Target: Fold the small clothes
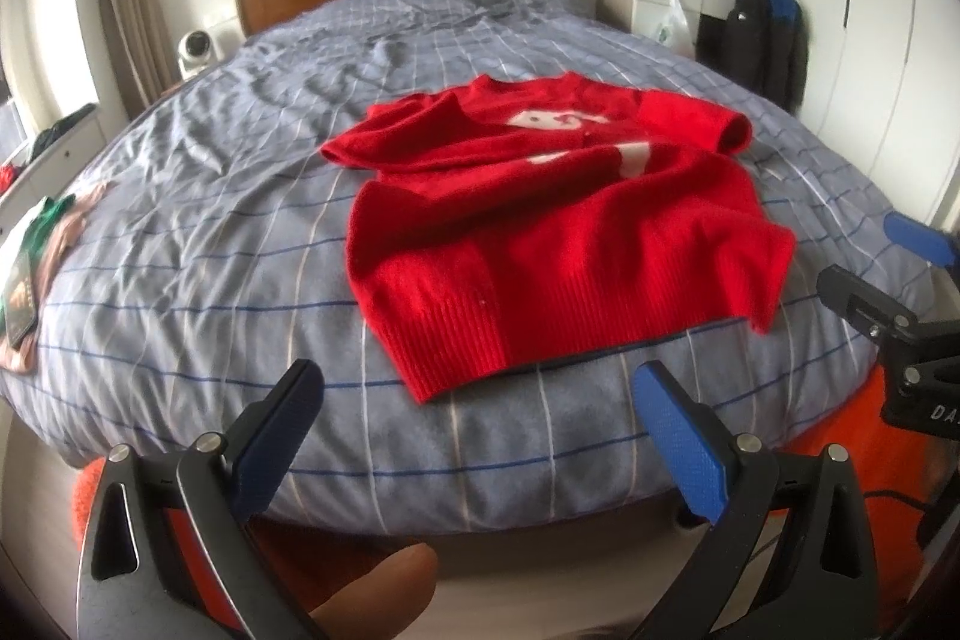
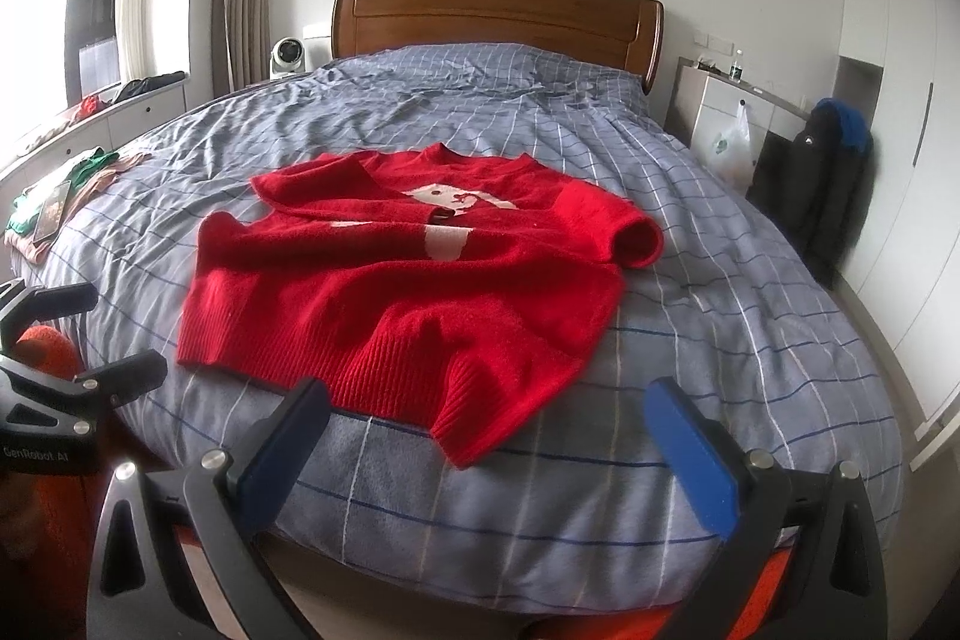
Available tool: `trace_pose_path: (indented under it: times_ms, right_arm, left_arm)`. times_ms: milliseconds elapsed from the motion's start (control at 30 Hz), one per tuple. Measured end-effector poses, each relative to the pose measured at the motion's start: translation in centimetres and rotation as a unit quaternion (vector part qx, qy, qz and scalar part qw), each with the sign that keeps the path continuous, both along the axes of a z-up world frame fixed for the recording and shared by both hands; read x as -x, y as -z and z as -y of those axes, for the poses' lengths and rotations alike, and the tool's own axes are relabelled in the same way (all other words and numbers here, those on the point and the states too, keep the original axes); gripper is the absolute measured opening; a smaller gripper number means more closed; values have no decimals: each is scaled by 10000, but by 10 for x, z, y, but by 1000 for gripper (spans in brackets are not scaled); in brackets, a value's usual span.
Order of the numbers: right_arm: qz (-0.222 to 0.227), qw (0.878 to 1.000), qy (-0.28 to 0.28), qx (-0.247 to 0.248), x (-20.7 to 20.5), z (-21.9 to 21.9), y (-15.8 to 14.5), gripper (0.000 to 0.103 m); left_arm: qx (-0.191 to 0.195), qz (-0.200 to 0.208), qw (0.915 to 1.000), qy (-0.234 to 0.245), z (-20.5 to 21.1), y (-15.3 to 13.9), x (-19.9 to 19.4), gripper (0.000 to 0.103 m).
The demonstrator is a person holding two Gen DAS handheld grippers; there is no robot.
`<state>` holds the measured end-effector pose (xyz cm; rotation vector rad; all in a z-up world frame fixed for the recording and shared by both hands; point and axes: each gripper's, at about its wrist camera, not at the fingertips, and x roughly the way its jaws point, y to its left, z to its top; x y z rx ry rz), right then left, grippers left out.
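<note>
Both the left tongs point(image 1: 480, 418) and right tongs point(image 2: 489, 430) hang spread wide and empty just short of the red sweater point(image 1: 540, 232), its hem nearest them, collar pointing toward the headboard point(image 2: 498, 16).

On my feed: bright red sweater point(image 2: 384, 292) with a white graphic, lying on the bed's grey-blue cover point(image 2: 720, 340) with white and navy grid lines. Brown headboard point(image 2: 498, 16) behind the sweater.

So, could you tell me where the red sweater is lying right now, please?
The red sweater lies spread on the checked bed cover, centre of both views, near the foot edge, just beyond both open grippers, hem towards them.
</note>
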<state>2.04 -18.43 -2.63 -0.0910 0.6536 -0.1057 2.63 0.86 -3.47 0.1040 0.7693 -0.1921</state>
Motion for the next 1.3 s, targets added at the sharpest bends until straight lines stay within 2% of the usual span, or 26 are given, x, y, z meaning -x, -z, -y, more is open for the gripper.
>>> trace_pose_path:
  times_ms: [1300]
  right_arm:
    - [-211,9998,7,-29,-6,-5,13,103]
  left_arm:
    - [-62,-162,9998,-15,1,10,2,103]
